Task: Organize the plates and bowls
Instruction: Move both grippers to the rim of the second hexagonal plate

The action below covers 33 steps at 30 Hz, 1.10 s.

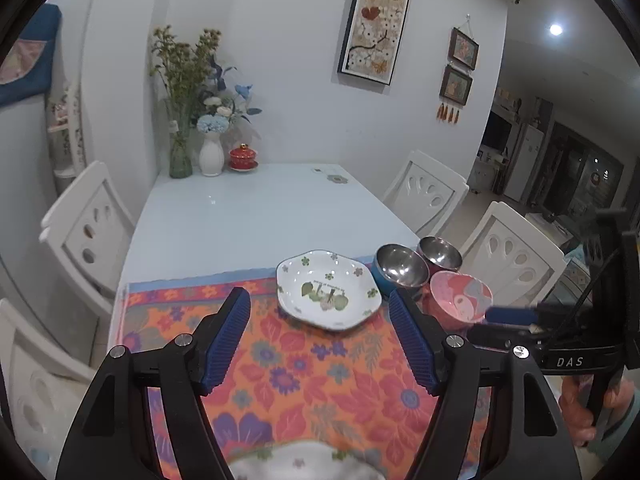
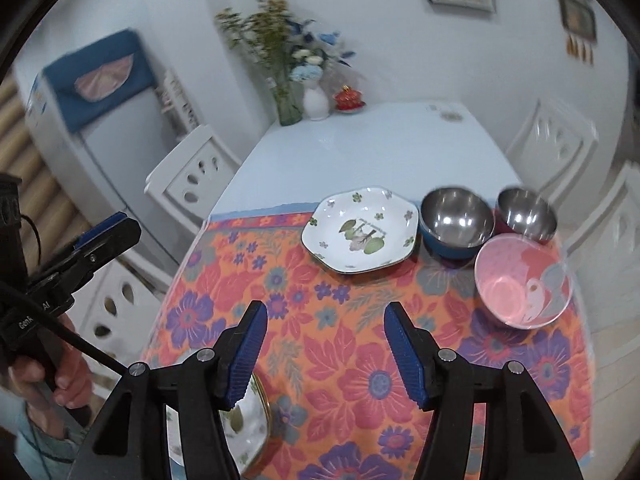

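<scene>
Both grippers up off the desk (image 1: pixel 248 216), left gripper (image 1: pixel 320 336) and right gripper (image 2: pixel 326 354) w/ fingers spread, nothing between them. Near plate (image 2: pixel 250 416) sits at the front edge of the floral cloth (image 2: pixel 352 360), 2nd plate (image 2: pixel 360 230) apart at the far end, beside blue steel bowl (image 2: pixel 456 222), 2nd steel bowl (image 2: pixel 526 214) and pink bowl (image 2: pixel 522 282). I judge it early to mid: plates not stacked, bowls grouped but not nested, so most sorting left.
</scene>
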Tool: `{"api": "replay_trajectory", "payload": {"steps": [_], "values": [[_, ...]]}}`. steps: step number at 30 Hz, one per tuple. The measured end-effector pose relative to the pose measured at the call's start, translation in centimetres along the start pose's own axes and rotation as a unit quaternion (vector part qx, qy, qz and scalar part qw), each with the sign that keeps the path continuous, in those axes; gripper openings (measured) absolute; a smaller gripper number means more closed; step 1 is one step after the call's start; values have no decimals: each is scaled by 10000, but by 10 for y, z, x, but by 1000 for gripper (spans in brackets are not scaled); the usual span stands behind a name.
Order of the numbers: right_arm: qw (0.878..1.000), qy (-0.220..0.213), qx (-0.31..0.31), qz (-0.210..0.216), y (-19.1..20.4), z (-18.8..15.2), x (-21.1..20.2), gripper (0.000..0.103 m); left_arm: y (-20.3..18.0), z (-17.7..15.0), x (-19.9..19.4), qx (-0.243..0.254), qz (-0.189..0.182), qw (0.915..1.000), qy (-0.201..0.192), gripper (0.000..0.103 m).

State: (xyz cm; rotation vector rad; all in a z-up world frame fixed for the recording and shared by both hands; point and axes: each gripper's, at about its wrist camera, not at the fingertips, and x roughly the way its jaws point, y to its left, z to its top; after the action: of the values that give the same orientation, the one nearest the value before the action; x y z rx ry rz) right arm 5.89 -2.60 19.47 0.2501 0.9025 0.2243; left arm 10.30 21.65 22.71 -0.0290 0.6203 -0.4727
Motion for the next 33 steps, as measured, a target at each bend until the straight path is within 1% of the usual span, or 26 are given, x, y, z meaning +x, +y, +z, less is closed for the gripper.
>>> {"api": "replay_trajectory", "payload": {"steps": [2, 5, 9, 12, 13, 16, 18, 20, 22, 26, 28, 32, 33], "values": [[9991, 139, 401, 70, -17, 5, 15, 59, 7, 6, 18, -97, 3, 9999, 129, 70], [9966, 323, 759, 71, -33, 7, 39, 59, 25, 11, 54, -373, -82, 9985, 397, 70], [9940, 544, 928, -183, -48, 13, 76, 59, 47, 8, 102, -710, -209, 9945, 744, 70], [9926, 606, 997, -342, -57, 19, 101, 59, 58, 1, 142, -837, -236, 9908, 1037, 69], [9918, 620, 1031, -433, -60, 21, 111, 59, 60, -1, 150, -853, -235, 9899, 1104, 68], [9892, 753, 1128, -556, -69, 26, 140, 55, 69, -11, 191, -963, -276, 9846, 1433, 63], [9873, 830, 1209, -605, -76, 28, 156, 55, 75, -17, 212, -1074, -404, 9800, 1623, 47], [9852, 906, 1312, -625, -82, 29, 170, 55, 78, -24, 234, -1184, -545, 9748, 1808, 44], [9833, 969, 1409, -628, -88, 30, 182, 55, 79, -28, 245, -1190, -574, 9737, 1858, 44], [9810, 1019, 1536, -612, -97, 32, 198, 55, 82, -30, 267, -1200, -510, 9715, 1981, 44], [9815, 1007, 1511, -615, -98, 35, 204, 55, 86, -30, 279, -1218, -455, 9704, 2034, 44], [9824, 1024, 1431, -631, -97, 39, 215, 55, 90, -30, 294, -1225, -463, 9688, 2103, 44], [9823, 1035, 1433, -626, -98, 40, 218, 54, 89, -30, 297, -1202, -490, 9687, 2116, 42]]}}
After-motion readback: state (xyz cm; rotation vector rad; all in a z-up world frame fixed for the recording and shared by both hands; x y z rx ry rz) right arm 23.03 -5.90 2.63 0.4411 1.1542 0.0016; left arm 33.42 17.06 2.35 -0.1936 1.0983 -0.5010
